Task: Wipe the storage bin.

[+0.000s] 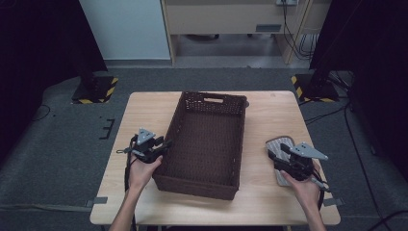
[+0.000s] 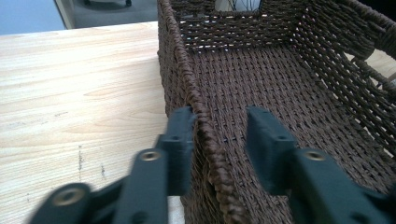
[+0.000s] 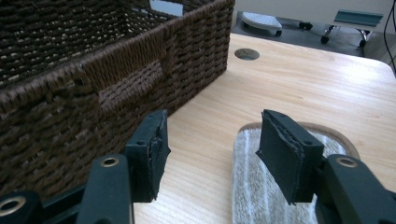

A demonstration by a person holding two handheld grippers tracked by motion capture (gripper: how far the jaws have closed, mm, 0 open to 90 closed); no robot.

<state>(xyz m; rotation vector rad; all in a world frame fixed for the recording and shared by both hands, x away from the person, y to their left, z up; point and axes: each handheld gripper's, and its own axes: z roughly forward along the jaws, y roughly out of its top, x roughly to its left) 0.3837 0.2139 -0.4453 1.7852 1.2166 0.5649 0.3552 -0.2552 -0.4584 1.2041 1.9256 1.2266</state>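
Note:
A dark brown wicker basket (image 1: 195,185) lies lengthwise on the middle of the wooden table (image 1: 274,110), with nothing inside it. My left gripper (image 1: 166,143) straddles the basket's left rim (image 2: 187,74). One of the left gripper's (image 2: 222,116) jaws is against the outside of the wall and the other stands inside, apart from it. A grey striped cloth pad with a tan edge (image 1: 280,143) lies to the right of the basket. My right gripper (image 1: 274,151) hovers open over the pad (image 3: 257,196), and there is nothing between the jaws of the right gripper (image 3: 212,126).
A round cable hole (image 3: 246,54) sits in the table near the basket's far right corner. Two black stands on yellow-and-black striped bases (image 1: 94,89) (image 1: 315,86) flank the far side. Bare wood lies on both sides of the basket.

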